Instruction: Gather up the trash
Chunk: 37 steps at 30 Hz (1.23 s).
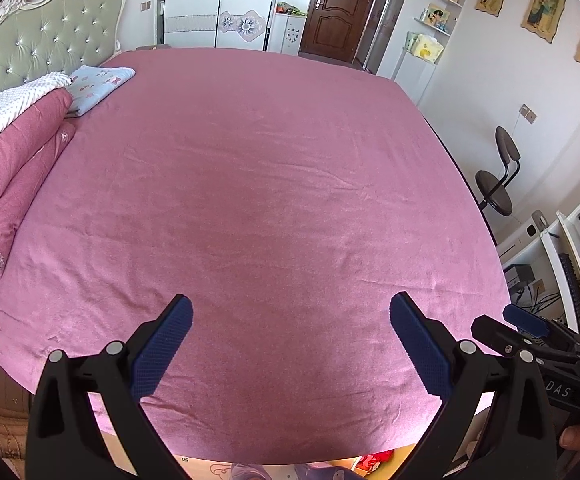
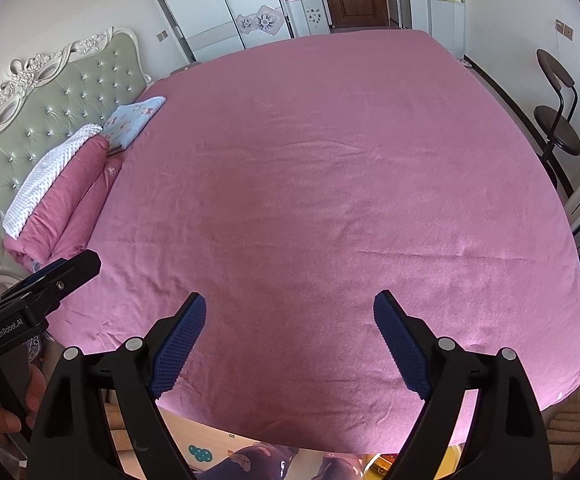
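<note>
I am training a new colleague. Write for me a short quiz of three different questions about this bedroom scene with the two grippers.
1. True or false: the left gripper holds a piece of trash.
2. Which thing lies nearest the headboard on the bed? A) a folded pink quilt B) a laptop C) a shoe
3. Fill in: the jaws of the right gripper stand ____, with only the sheet behind them.

Key:
1. False. Its jaws stand open and empty.
2. A. A white blanket lies on it and a light blue folded cloth beside it.
3. open
</note>
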Available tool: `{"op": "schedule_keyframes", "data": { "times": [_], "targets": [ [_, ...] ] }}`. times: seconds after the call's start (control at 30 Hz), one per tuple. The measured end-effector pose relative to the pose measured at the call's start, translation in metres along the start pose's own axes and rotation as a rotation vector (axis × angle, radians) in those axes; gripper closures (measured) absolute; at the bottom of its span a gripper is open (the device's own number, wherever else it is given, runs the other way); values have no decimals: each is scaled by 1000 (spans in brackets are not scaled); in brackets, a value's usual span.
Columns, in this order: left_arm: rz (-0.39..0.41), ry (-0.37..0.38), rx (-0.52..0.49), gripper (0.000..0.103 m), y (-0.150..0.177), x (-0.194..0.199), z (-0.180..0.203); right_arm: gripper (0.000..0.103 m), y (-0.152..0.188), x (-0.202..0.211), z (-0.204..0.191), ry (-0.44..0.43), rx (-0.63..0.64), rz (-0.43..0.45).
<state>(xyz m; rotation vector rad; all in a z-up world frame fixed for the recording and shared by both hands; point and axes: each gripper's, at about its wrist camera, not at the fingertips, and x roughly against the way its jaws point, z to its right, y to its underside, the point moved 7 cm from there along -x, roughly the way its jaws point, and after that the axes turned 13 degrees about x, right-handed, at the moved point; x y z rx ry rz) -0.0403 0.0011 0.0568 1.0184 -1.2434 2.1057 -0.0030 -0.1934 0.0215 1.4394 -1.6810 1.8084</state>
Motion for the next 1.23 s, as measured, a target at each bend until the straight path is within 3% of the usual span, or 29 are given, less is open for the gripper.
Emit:
{"op": "schedule_keyframes", "data": {
  "times": [0.23,0.9,1.23],
  "targets": [
    [-27,42,61,4,-6,0,-4,20,0,-2,-2,-5,-6,-2],
    [15,-2,35,4,-11,11,3,20,2,-2,-4,-11,-1,-7],
    [0,-15,32,4,-8,11,6,20,1,1,4,-12,-4,6]
  ]
}}
